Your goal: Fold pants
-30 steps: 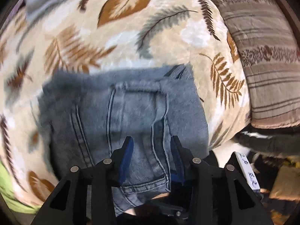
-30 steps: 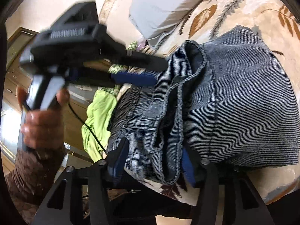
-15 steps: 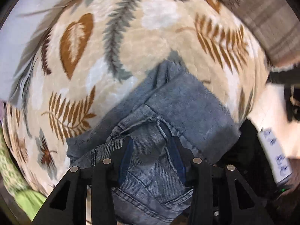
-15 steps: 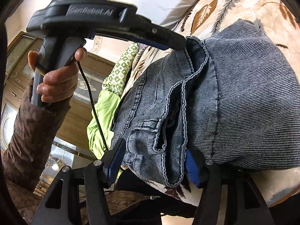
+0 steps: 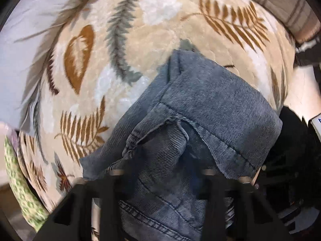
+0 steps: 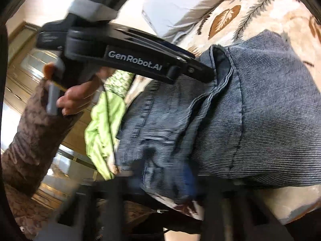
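1. The jeans [image 5: 200,124] lie in a folded bundle on a leaf-patterned blanket [image 5: 160,46], near its edge; a grey pillow [image 5: 22,60] sits at the far left of the left wrist view.
2. The left gripper [image 5: 160,172] points down onto the near part of the bundle. Its jaws have just been closing, and denim bunches up between them; the fingertips are buried in the cloth, so it reads as a pinch on the jeans, probably to carry that layer over for the next fold.
3. The left wrist view shows the top of the bundle: a folded panel with a stitched hem lying over the waistband side. It does not show the person or the other gripper.
4. In the right wrist view, going from the left, a hand [image 6: 74,98] in a brown sleeve [image 6: 30,140] holds the left gripper's handle, whose tip meets the upper edge of the jeans.
5. A green cloth [image 6: 102,132] hangs beside the bed, between the hand and the jeans.
6. The right gripper [image 6: 160,182] comes in low at the bundle's near edge. Its jaws have also just been closing, with the thick denim edge between them; blur hides the pads, but it appears clamped on the jeans, likely to lift both sides together.
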Tool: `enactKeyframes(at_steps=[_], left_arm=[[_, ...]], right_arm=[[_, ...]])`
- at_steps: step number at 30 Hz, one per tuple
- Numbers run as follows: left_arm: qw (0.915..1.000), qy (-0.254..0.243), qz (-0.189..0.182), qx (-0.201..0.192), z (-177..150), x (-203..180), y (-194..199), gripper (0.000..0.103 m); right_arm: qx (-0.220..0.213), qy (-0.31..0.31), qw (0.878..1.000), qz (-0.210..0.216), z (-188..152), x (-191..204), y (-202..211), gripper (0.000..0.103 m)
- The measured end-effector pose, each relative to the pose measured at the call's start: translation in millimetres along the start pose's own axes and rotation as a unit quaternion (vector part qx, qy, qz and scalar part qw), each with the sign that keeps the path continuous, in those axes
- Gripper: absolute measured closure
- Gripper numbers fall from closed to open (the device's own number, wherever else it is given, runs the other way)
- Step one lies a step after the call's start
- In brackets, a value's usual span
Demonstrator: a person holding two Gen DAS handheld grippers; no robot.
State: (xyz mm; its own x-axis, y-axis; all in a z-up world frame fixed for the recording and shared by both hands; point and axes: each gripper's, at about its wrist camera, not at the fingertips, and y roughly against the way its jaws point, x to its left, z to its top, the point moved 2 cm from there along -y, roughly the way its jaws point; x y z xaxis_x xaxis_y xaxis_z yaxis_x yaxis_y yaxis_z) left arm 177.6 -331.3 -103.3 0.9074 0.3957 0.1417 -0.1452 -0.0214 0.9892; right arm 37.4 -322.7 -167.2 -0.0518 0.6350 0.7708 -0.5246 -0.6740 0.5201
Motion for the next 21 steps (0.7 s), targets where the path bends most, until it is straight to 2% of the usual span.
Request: enactKeyframes(at_steps=[1,5,11,16,18,21], left_arm=[[0.9997,0.017,-0.014,-0.004,-4,3,3,0.093],[0.9945,0.071,-0.034,-0.068,-21,11,35,0.095],[0.9827,0.124,-0.064,-0.122,-20,11,83,0.095],[0.9751,0.17,-0.086,-0.114,1,12,77,0.095],[0.9703,0.193,-0.108,-0.098,12,10,62,0.095],[0.9663,0.21,-0.124,-0.082,26,4,42,0.095]], right_arm=[[-0.002,0.001,1.0,-0.002,0,2,1,0.085],[-0.016,0.01,1.0,0.012,3,13,14,0.086],[-0.055,0.015,0.998,0.01,10,14,48,0.087],[-0.084,-0.006,0.996,-0.016,17,-12,72,0.087],[-0.089,-0.016,0.996,-0.028,16,-25,78,0.087],[-0.09,-0.037,0.994,-0.038,13,-43,84,0.087]])
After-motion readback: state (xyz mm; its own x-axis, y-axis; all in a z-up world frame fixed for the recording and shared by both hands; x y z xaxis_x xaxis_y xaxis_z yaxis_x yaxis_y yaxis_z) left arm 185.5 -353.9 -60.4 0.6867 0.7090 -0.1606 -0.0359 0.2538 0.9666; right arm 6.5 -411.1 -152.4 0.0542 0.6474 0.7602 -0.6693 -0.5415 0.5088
